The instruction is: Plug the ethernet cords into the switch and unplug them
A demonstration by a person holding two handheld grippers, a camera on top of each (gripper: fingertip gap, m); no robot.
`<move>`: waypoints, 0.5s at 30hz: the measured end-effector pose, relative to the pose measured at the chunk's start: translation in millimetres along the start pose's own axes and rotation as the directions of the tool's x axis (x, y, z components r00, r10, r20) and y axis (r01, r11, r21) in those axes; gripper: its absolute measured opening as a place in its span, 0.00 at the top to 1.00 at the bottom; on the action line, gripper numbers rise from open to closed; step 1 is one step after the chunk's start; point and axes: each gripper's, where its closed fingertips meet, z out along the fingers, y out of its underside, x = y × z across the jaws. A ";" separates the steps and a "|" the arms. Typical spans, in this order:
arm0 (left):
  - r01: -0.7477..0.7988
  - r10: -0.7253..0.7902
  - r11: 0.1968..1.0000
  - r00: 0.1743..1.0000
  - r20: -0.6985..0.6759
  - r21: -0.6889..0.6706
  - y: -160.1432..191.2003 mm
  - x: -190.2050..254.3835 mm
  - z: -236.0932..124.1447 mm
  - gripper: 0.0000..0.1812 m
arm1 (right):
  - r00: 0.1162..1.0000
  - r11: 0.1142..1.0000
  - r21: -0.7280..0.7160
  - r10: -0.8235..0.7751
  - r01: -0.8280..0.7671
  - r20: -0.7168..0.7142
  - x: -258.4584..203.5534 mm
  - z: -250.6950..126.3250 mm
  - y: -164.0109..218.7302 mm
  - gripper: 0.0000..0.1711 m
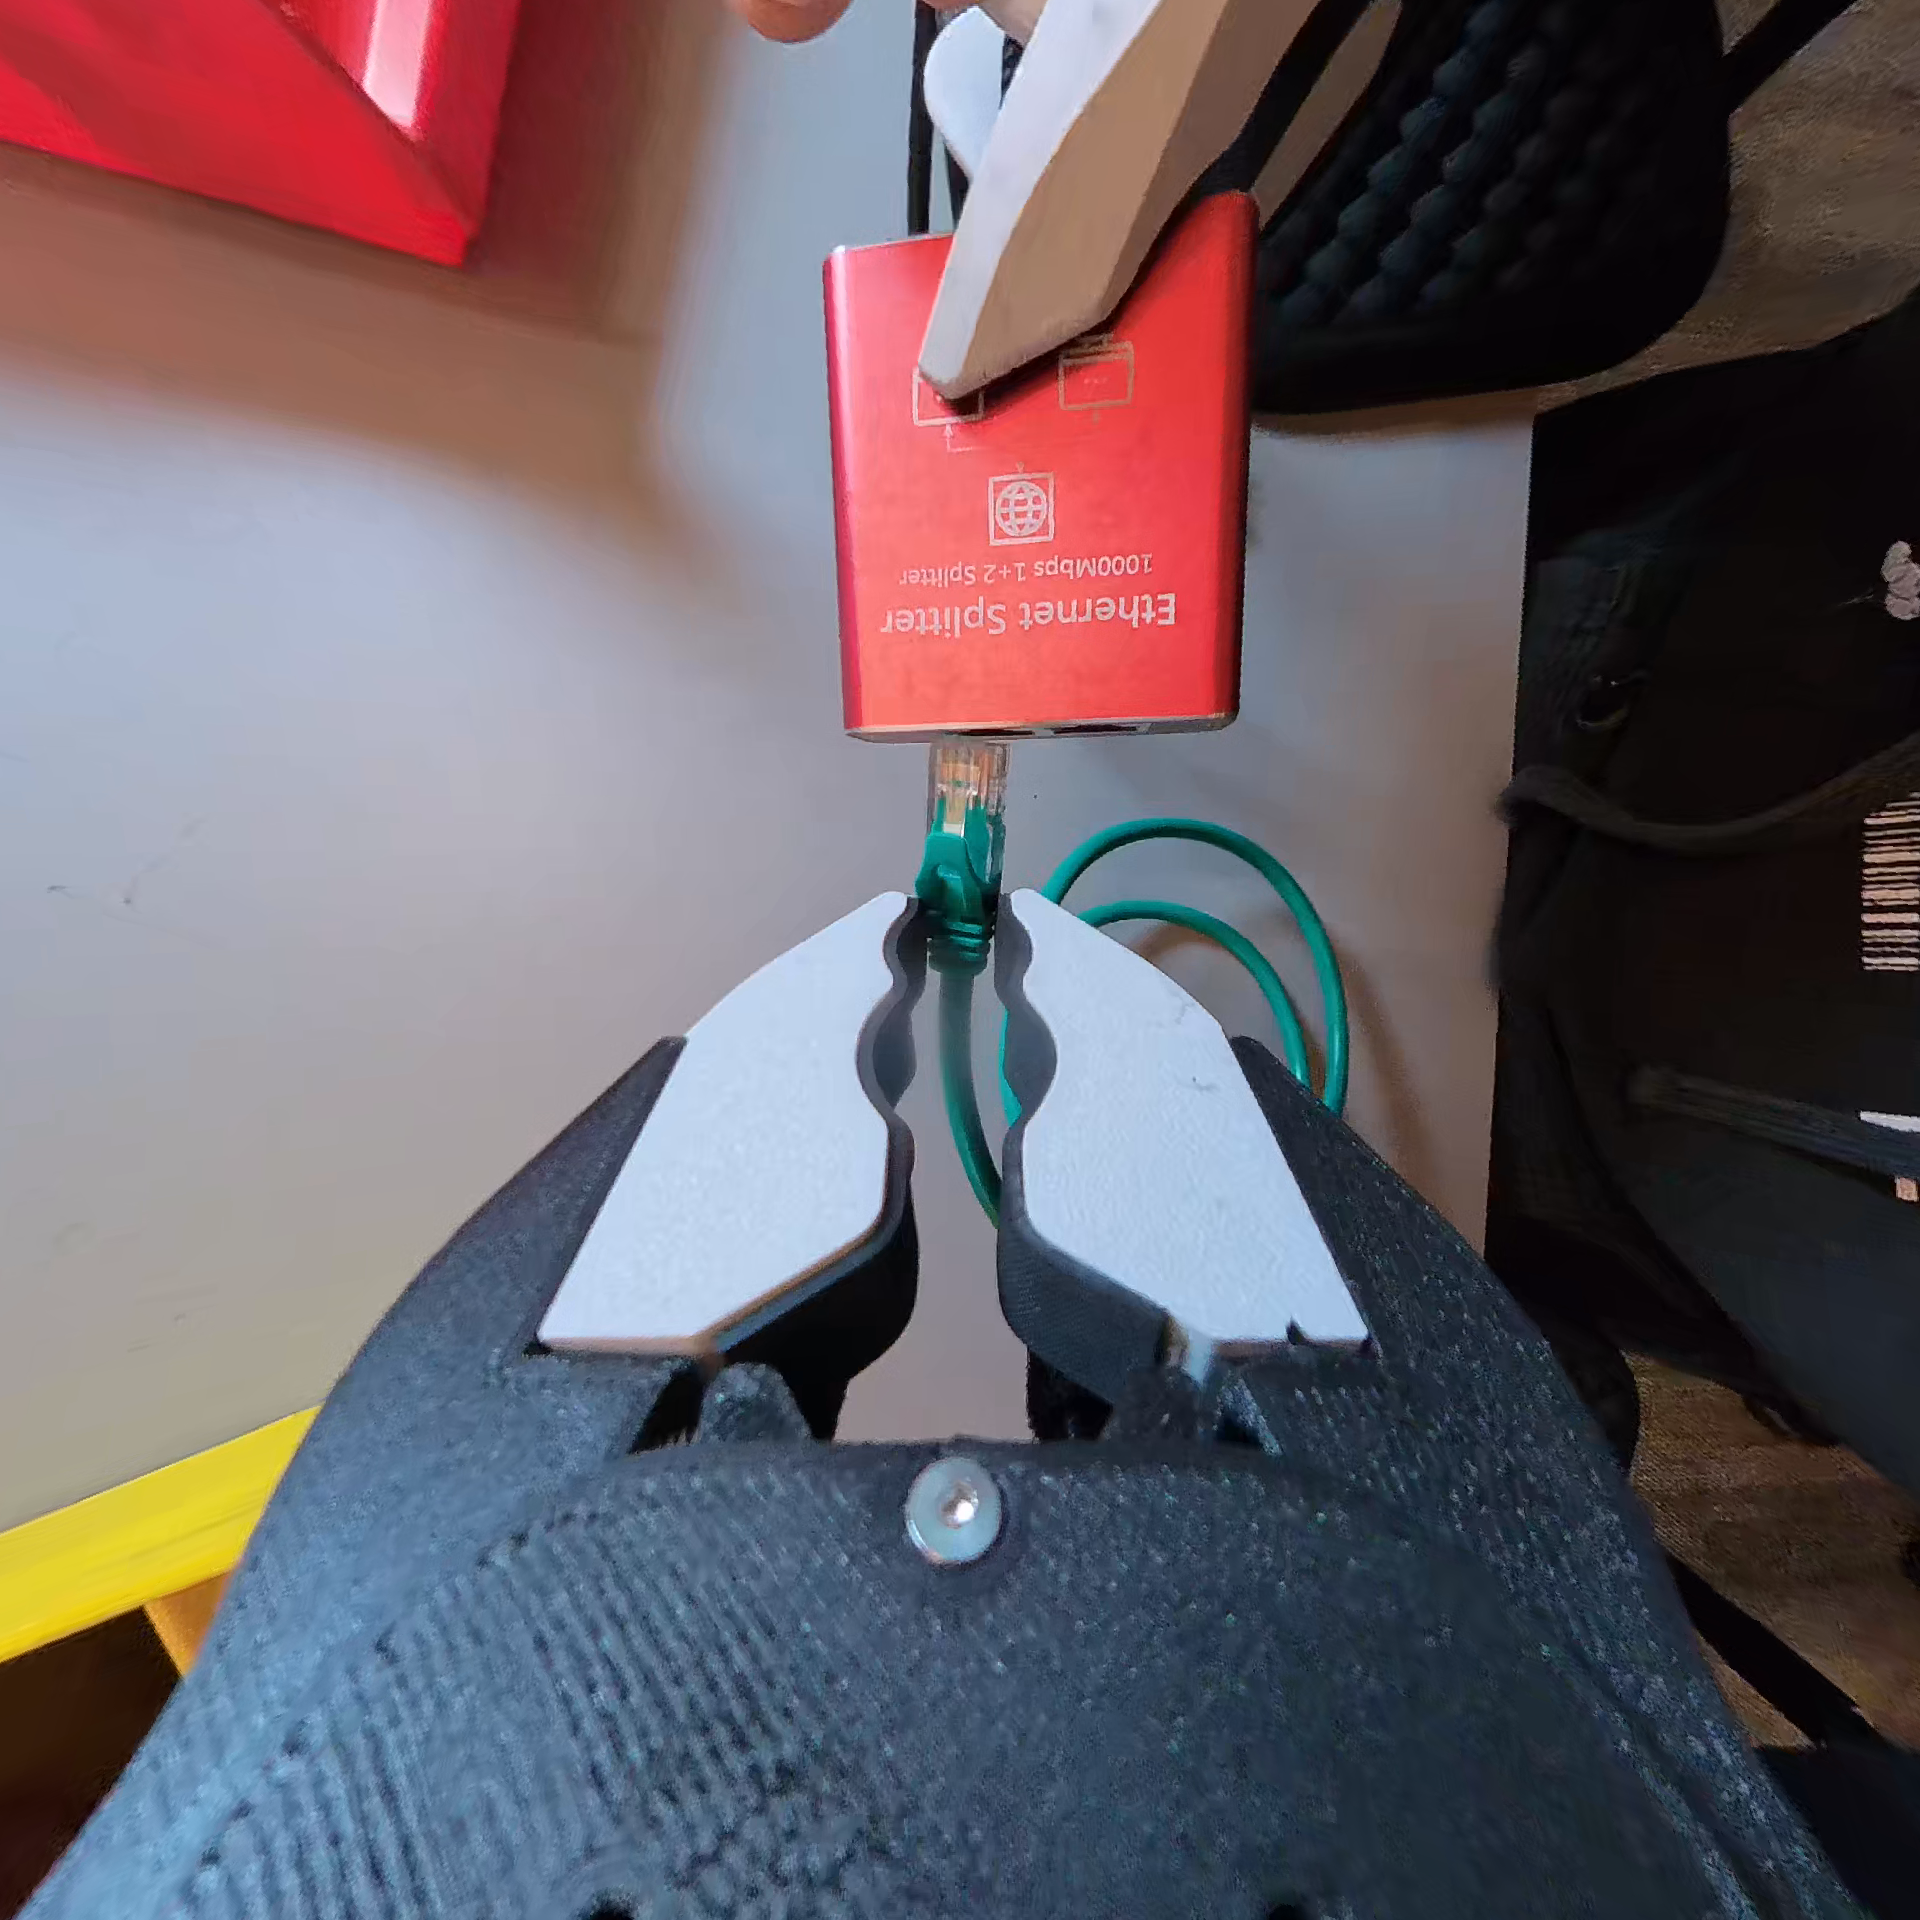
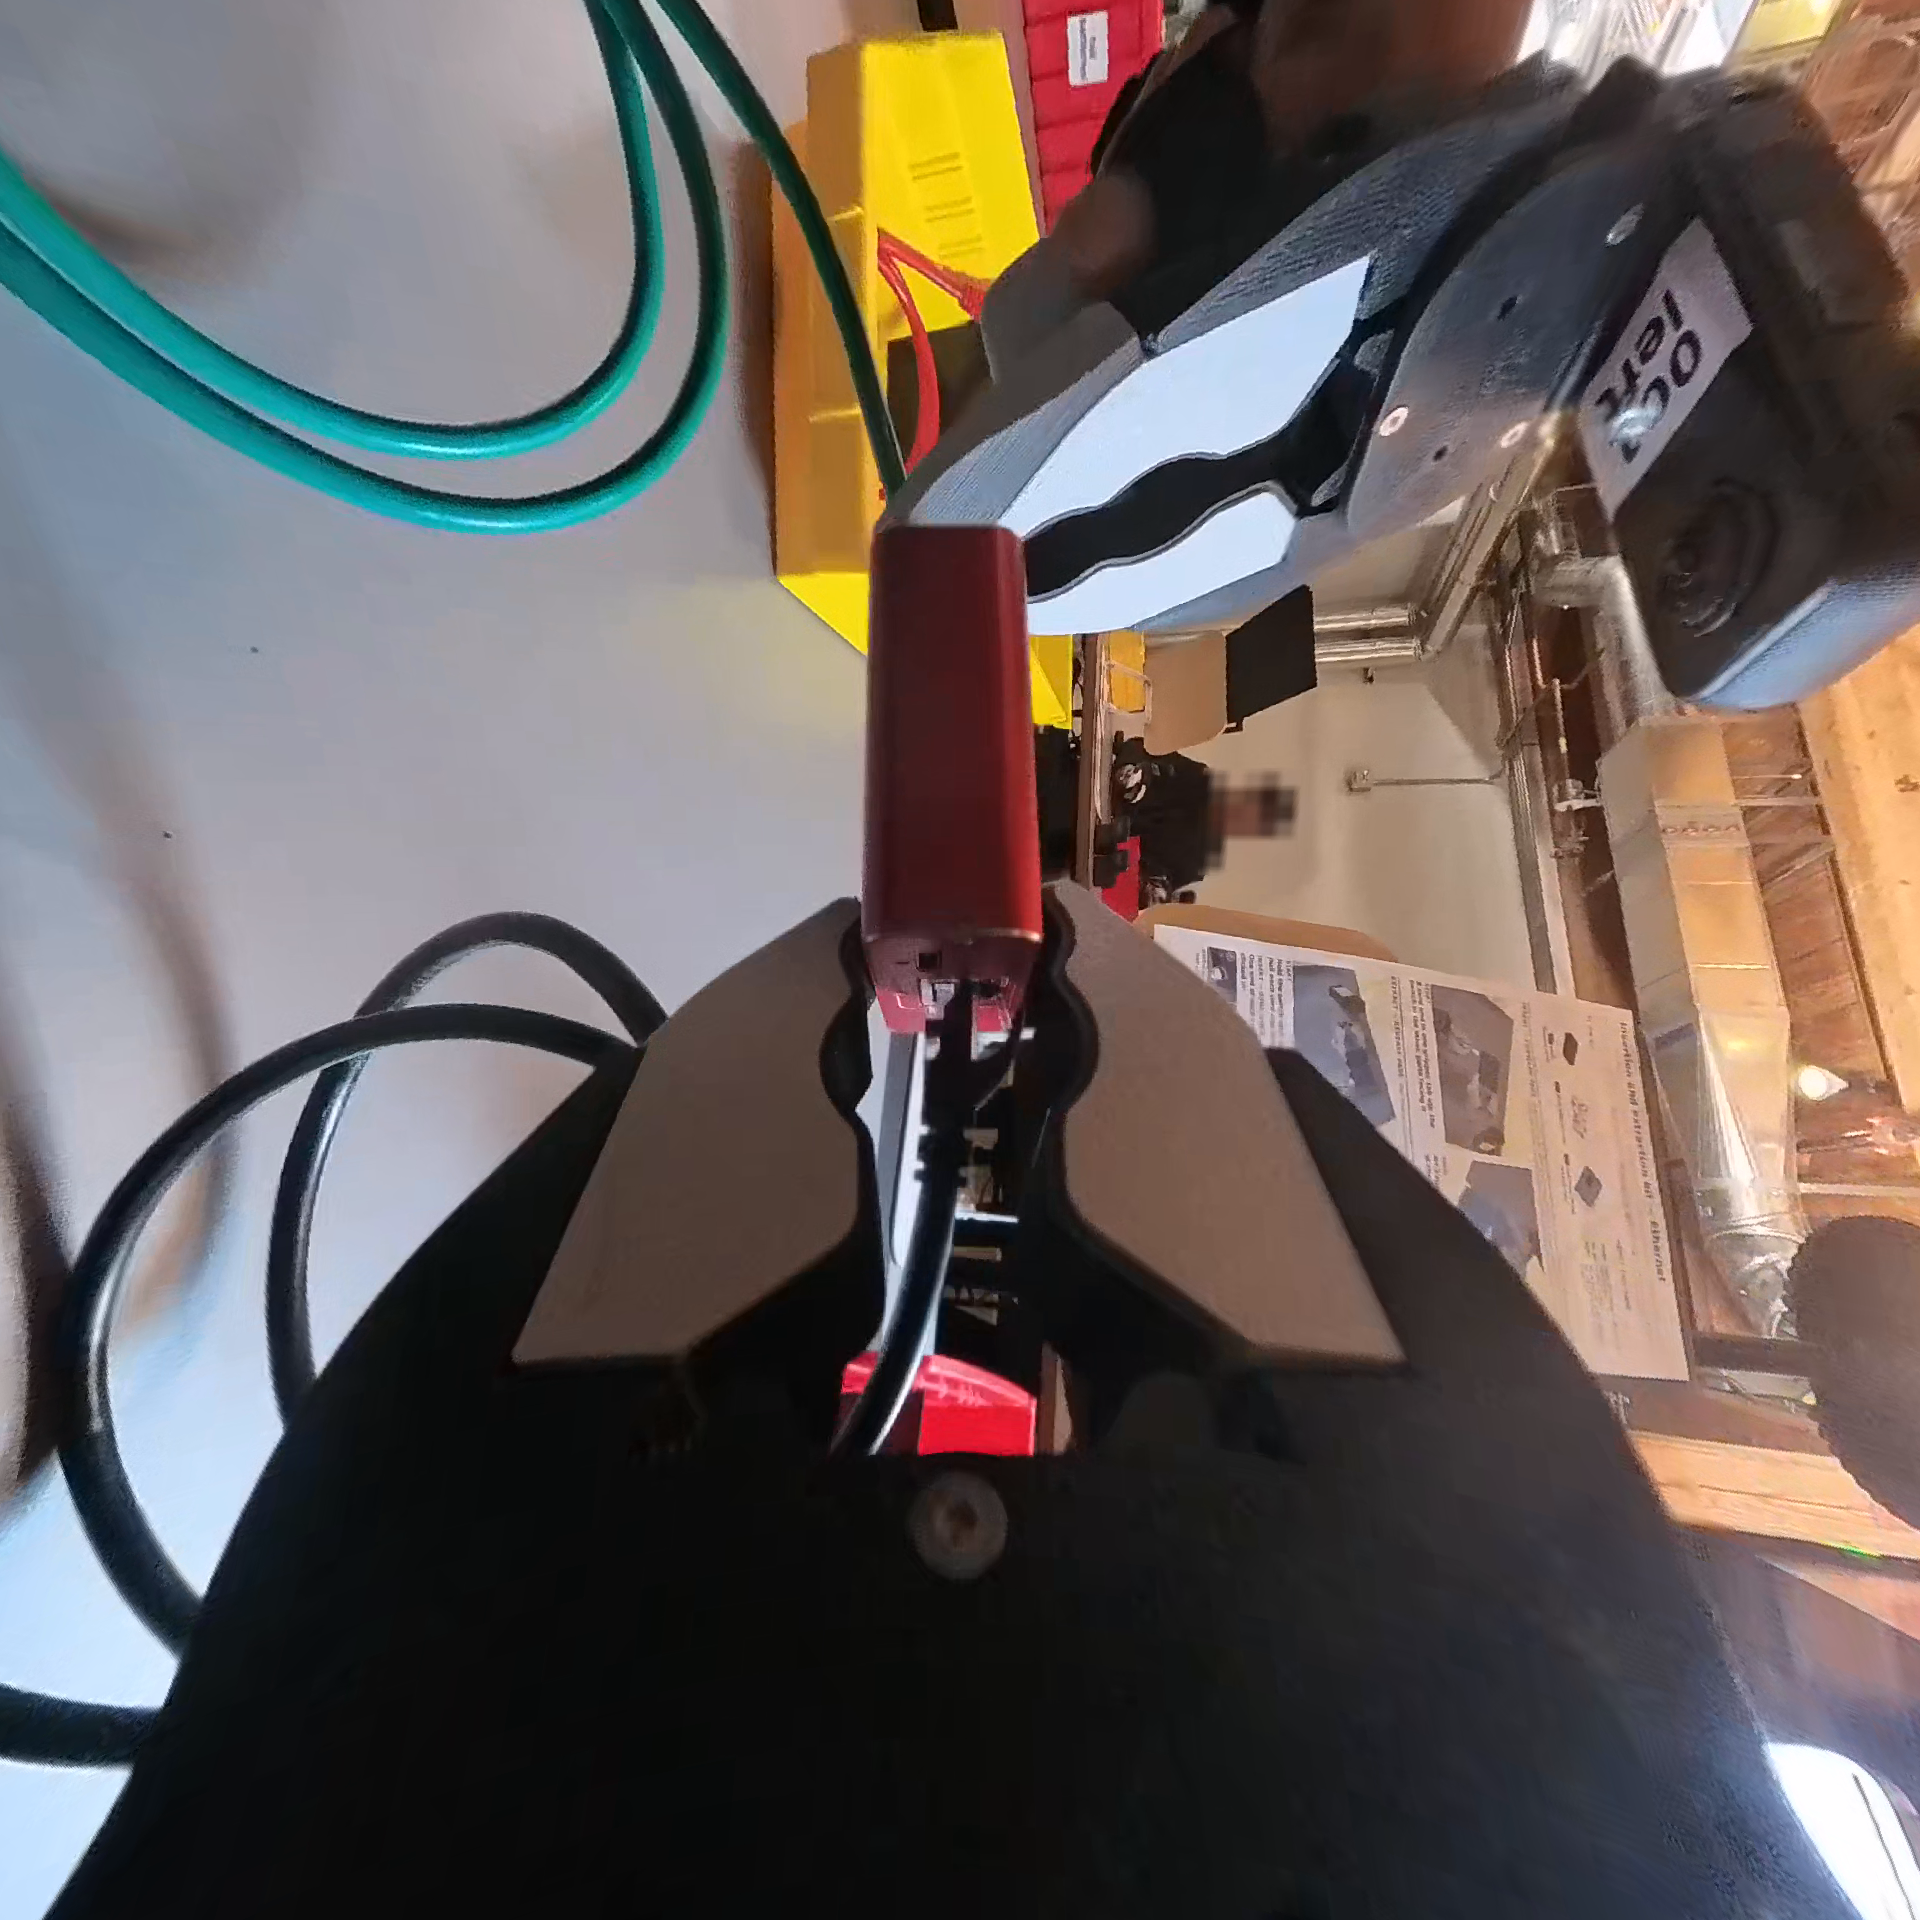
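Note:
The red switch [image 1: 1039,499] is held above the white table. My left gripper [image 1: 956,914] is shut on the boot of the green ethernet cord [image 1: 954,904]; its clear plug tip sits at the left port on the switch's near edge. The green cord loops behind to the right [image 1: 1299,935]. My right gripper [image 2: 954,940] is shut on the switch [image 2: 951,727] at its other end, seen edge-on. A black cord [image 2: 312,1049] is plugged into that end and runs back between the fingers. The left gripper also shows in the right wrist view [image 2: 1195,436].
A red bin [image 1: 260,114] stands at top left, a yellow bin [image 2: 904,260] past the switch. Black bags [image 1: 1714,831] lie at the right. A printed sheet [image 2: 1455,1122] lies at the table's edge. A person sits far back in the room. The tips of one gripper are about 7 cm away from the tips of the other.

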 end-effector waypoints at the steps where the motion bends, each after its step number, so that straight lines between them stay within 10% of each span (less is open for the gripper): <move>1: 0.005 -0.005 1.000 1.000 0.012 -0.011 0.1 -0.5 0.5 0.93 | 1.000 1.000 0.000 -0.001 0.001 0.001 -0.4 -0.1 -0.1 0.84; 15: 0.010 -0.005 0.997 0.998 0.067 -0.073 4.4 -1.2 4.1 0.93 | 0.998 0.998 -0.043 -0.053 0.054 0.029 -4.7 4.2 -0.8 0.84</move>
